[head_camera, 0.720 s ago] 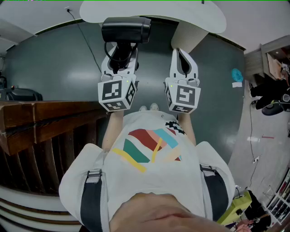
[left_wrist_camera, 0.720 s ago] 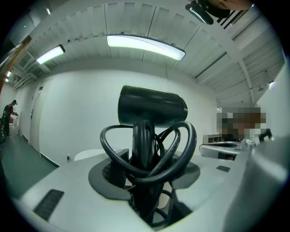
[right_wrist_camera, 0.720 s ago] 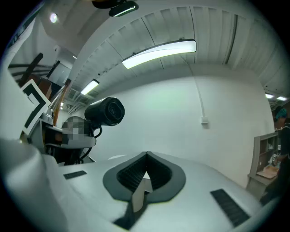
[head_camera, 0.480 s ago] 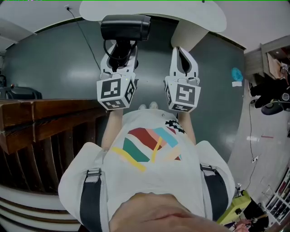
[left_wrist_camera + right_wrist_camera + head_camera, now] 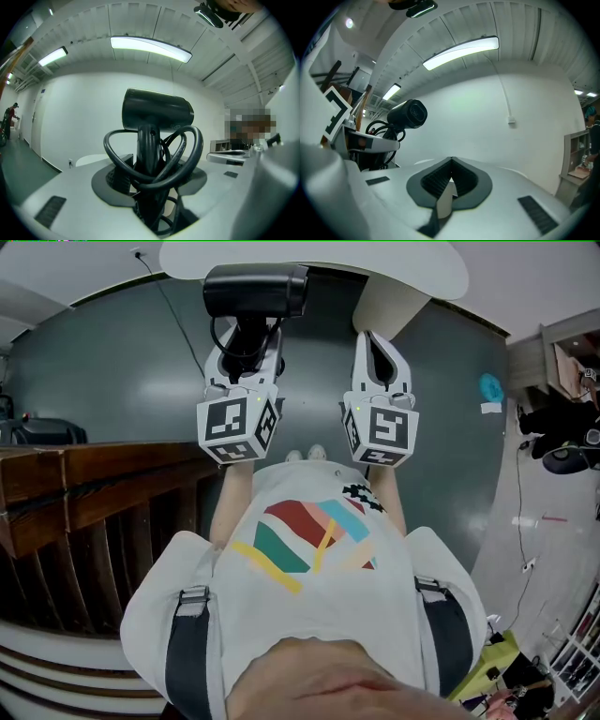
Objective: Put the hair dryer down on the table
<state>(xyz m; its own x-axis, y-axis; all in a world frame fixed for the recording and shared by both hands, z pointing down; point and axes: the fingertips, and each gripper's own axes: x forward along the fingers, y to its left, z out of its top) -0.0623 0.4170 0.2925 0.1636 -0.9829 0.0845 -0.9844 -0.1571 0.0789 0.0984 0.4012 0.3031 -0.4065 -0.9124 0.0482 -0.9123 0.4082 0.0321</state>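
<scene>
Looking along the left gripper [image 5: 149, 176], its own view shows what the head view cannot: the jaws clamp the black handle of the hair dryer [image 5: 157, 115], and the thick black cord [image 5: 187, 154] loops in loose coils round that handle, some of it caught between the jaws too. The dryer stands upright at frame centre, its stubby matte barrel lying crosswise on top. Only the head view gives the setting: the dryer is held up at top centre, overlapping the near edge of the white round table [image 5: 412, 268]; whether it touches the tabletop cannot be told. The right gripper [image 5: 451, 161] holds nothing, its jaws drawn together to a thin slit, and its view catches the dryer's round end face at upper left.
</scene>
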